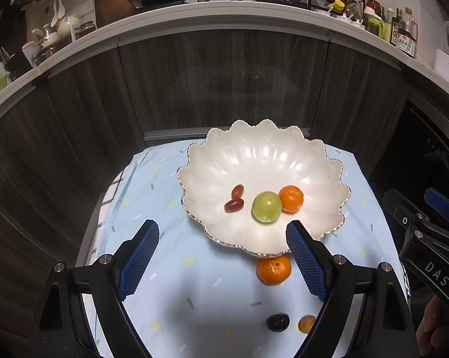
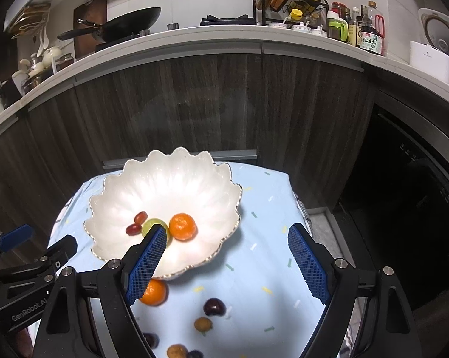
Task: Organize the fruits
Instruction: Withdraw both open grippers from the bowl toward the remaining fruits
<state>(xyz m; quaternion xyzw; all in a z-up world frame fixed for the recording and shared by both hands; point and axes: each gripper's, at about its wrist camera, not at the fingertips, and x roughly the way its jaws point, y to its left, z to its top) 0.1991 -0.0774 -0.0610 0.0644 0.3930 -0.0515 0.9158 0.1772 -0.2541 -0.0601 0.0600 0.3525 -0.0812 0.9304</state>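
A white scalloped bowl (image 1: 263,155) (image 2: 170,179) stands on a light blue cloth. It holds a green fruit (image 1: 266,207) (image 2: 149,225), a mandarin (image 1: 290,198) (image 2: 182,226) and two red grapes (image 1: 235,201) (image 2: 136,223). Another mandarin (image 1: 274,269) (image 2: 154,292) lies on the cloth just in front of the bowl. Nearer still lie a dark plum (image 1: 278,322) (image 2: 214,306) and small brown fruits (image 1: 306,323) (image 2: 203,324). My left gripper (image 1: 223,256) is open above the cloth with nothing between its blue pads. My right gripper (image 2: 229,262) is open too, holding nothing.
The cloth-covered table (image 1: 170,203) stands against dark wood cabinet fronts (image 1: 224,83). Above runs a white counter (image 2: 212,41) with a wok, bottles and a spice rack. More small fruits (image 2: 176,351) lie at the table's near edge. A dark appliance front (image 2: 403,208) is at the right.
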